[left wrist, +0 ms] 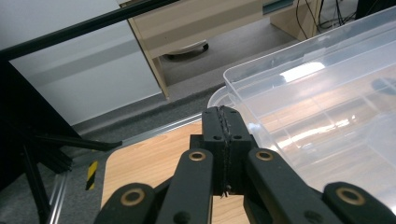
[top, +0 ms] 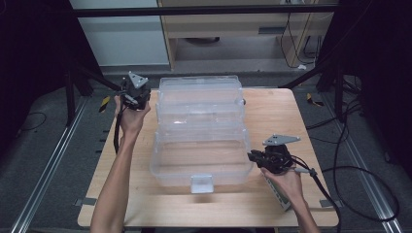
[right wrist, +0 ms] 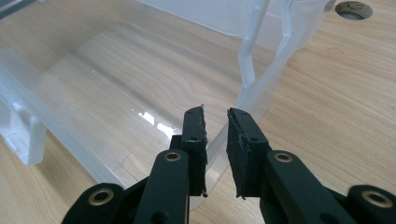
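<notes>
A large clear plastic box (top: 167, 167) stands open in the middle of the wooden table (top: 272, 111), its upper tiers folded out toward the far edge. My left gripper (top: 143, 92) is held in a hand off the box's far left corner. Its pads (left wrist: 223, 116) are pressed together with nothing between them, and the clear box (left wrist: 303, 93) lies just to their right. My right gripper (top: 251, 156) is at the lower bin's right rim. In the right gripper view, the right gripper (right wrist: 215, 121) straddles the clear wall (right wrist: 254, 88), closed on its rim.
A white latch (top: 201, 183) sits on the box's near wall. A round hole (right wrist: 353, 8) pierces the tabletop near the right side. Black cables (top: 340, 170) trail over the floor at the right, and black frame legs (top: 82, 73) stand beyond the table's far corners.
</notes>
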Tool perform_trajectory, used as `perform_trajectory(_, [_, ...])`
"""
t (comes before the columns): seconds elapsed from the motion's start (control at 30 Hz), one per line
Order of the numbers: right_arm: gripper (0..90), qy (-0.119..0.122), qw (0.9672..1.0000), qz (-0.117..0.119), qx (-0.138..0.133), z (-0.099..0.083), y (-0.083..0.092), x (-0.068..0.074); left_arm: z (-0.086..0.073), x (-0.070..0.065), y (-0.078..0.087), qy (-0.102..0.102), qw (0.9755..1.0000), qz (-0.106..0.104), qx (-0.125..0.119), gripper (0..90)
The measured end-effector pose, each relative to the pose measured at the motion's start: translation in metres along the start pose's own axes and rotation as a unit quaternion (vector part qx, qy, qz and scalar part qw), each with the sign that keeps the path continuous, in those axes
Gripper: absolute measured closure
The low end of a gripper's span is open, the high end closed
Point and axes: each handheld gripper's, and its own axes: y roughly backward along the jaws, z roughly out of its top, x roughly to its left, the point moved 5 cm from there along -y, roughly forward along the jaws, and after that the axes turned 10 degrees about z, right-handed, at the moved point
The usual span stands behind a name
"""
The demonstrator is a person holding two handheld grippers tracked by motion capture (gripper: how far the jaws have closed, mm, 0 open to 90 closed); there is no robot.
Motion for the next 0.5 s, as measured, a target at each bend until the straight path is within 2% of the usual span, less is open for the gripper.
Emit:
perform_trajectory(0.17, [77.3, -0.001, 1.0000, 0.001, 0.000, 0.000, 0.000, 0.000, -0.002, 0.003, 0.010, 0.007, 0.9999, -0.008, -0.006, 85.2])
perform_trajectory(0.5, [77.3, -0.001, 1.0000, 0.001, 0.000, 0.000, 0.000, 0.000, -0.022, 0.014, 0.037, 0.033, 0.9985, -0.043, 0.003, 78.5])
